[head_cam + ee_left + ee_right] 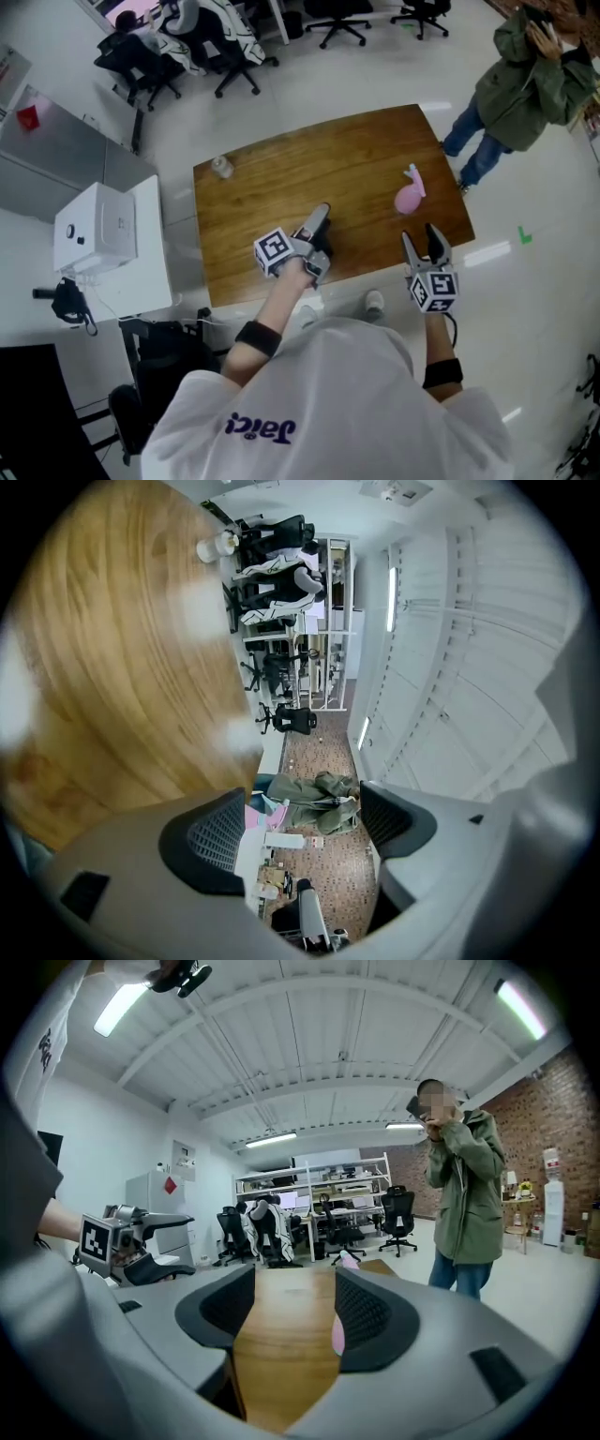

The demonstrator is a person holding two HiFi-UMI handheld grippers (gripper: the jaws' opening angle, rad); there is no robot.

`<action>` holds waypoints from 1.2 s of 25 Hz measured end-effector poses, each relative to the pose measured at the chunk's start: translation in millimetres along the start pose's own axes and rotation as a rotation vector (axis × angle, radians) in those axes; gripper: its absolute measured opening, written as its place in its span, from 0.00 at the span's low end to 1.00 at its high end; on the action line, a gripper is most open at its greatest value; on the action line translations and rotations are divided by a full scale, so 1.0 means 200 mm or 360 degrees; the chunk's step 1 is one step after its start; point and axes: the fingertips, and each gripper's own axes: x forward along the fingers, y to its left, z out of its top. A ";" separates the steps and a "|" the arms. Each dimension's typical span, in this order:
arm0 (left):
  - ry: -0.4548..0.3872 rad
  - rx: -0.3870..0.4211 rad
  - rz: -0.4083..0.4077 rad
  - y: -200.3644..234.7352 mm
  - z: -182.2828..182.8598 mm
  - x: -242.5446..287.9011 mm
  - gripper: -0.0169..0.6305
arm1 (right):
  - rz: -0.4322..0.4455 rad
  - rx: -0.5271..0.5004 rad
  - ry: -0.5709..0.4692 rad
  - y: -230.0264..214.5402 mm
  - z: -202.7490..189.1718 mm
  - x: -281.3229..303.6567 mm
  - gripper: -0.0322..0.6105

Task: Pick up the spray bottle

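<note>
The pink spray bottle [410,194] stands upright on the right part of the wooden table [281,187]. My right gripper [425,246] hovers at the table's near right edge, just short of the bottle, with its jaws apart and nothing between them. In the right gripper view the bottle [349,1260] shows ahead, partly hidden behind the right-hand jaw of that gripper [295,1307]. My left gripper [319,225] is over the table's near middle, open and empty. In the left gripper view, which is rolled sideways, that gripper [295,822] has the bottle [255,810] peeking out beside one jaw.
A small pale jar [222,167] sits at the table's far left corner. A person in a green jacket [530,84] stands beyond the table's right end. A white cabinet [94,230] stands left of the table, with office chairs [187,47] behind it.
</note>
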 end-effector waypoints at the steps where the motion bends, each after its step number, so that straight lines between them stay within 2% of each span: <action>1: 0.0022 0.0003 0.0004 0.01 -0.02 0.02 0.64 | -0.0017 0.0001 0.0011 -0.02 -0.02 0.00 0.48; 4: 0.0064 -0.0005 0.0014 0.03 -0.07 0.08 0.64 | -0.0055 0.0000 0.0032 -0.09 -0.06 0.03 0.49; 10: 0.0133 -0.0016 0.0056 0.07 -0.17 0.14 0.64 | -0.0063 0.0047 0.0086 -0.19 -0.14 0.16 0.59; 22: 0.0150 -0.0018 0.0117 0.12 -0.20 0.18 0.64 | -0.0176 0.0080 0.0208 -0.44 -0.39 0.50 0.60; 30: 0.0143 -0.0011 0.0116 0.12 -0.20 0.17 0.64 | -0.0186 0.0058 0.0239 -0.51 -0.40 0.67 0.60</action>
